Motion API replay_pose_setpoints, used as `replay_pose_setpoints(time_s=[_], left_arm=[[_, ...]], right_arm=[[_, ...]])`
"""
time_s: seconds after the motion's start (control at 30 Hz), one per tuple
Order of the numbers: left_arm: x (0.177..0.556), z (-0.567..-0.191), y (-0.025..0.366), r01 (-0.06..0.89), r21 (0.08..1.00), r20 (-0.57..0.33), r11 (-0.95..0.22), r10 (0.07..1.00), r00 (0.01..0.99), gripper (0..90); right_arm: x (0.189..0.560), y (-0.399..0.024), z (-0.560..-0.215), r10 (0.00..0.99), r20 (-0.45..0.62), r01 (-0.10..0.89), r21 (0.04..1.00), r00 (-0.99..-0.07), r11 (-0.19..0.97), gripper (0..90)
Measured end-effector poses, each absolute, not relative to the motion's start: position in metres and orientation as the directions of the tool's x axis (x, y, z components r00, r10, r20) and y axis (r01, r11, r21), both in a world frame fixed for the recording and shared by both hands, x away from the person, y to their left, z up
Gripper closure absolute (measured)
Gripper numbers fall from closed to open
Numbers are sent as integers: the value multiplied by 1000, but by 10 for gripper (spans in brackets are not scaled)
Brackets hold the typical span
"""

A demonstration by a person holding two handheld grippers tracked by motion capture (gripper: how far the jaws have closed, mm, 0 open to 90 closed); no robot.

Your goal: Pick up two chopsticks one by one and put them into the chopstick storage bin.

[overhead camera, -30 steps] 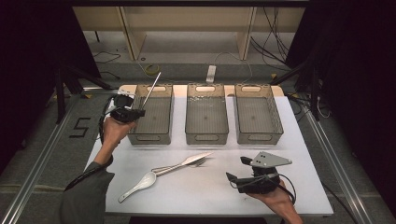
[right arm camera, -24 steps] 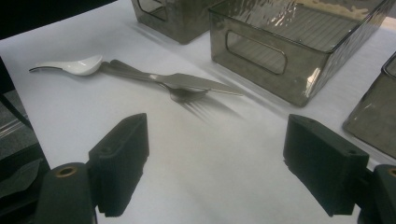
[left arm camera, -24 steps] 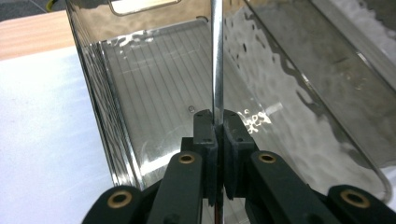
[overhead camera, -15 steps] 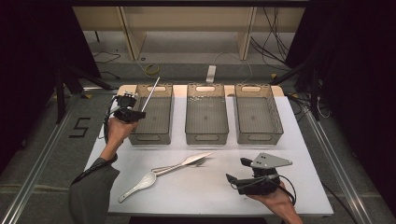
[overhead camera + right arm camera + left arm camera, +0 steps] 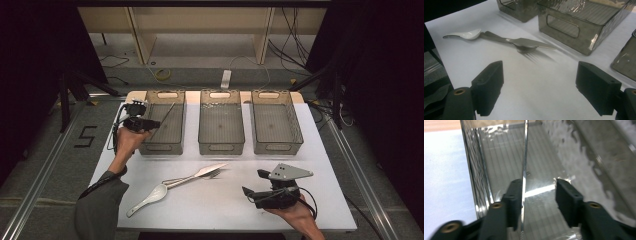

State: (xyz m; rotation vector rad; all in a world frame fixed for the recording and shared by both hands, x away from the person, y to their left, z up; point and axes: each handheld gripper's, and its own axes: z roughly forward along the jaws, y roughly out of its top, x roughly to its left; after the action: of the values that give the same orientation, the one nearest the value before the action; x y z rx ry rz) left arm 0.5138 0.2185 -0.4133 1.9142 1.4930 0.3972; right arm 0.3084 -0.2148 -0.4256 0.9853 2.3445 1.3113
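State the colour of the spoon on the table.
White, glossy ceramic-looking spoon; clearest in the right gripper view.

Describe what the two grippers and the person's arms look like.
Both are black. The left gripper trails a dark cable; its blocky jaws have brass-coloured screws. The right gripper carries a grey three-cornered plate with small holes and a black cable. The left arm wears a dark grey sleeve.

Black grippers w/ brass screws: right gripper [image 5: 253, 192] has grey 3-cornered plate, left gripper [image 5: 156, 123] black cable; dark-grey sleeve [image 5: 97, 207].
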Motion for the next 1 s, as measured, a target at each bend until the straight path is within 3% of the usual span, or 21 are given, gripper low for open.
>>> replay_pose_setpoints(time_s=[0.2, 0.43, 0.53, 0.73, 1.0], left_arm=[[488, -400, 219, 714, 691, -202, -115, 917, 344, 345], [448, -397, 227, 695, 700, -200, -163, 889, 411, 225], [436, -397, 228, 703, 687, -218, -184, 871, 440, 203], [421, -402, 216, 702, 637, -131, -319, 852, 507, 172], [400, -408, 205, 705, 589, -118, -395, 821, 559, 163]], right_arm=[[306, -214, -424, 678, 72, 418, 833, -731, 363, 234], [307, -216, -425, 694, 81, 423, 841, -715, 338, 234], [307, -215, -427, 696, 86, 429, 839, -713, 336, 234], [307, -214, -427, 695, 78, 425, 838, -714, 343, 234], [307, -216, -428, 696, 85, 430, 838, -713, 337, 234]])
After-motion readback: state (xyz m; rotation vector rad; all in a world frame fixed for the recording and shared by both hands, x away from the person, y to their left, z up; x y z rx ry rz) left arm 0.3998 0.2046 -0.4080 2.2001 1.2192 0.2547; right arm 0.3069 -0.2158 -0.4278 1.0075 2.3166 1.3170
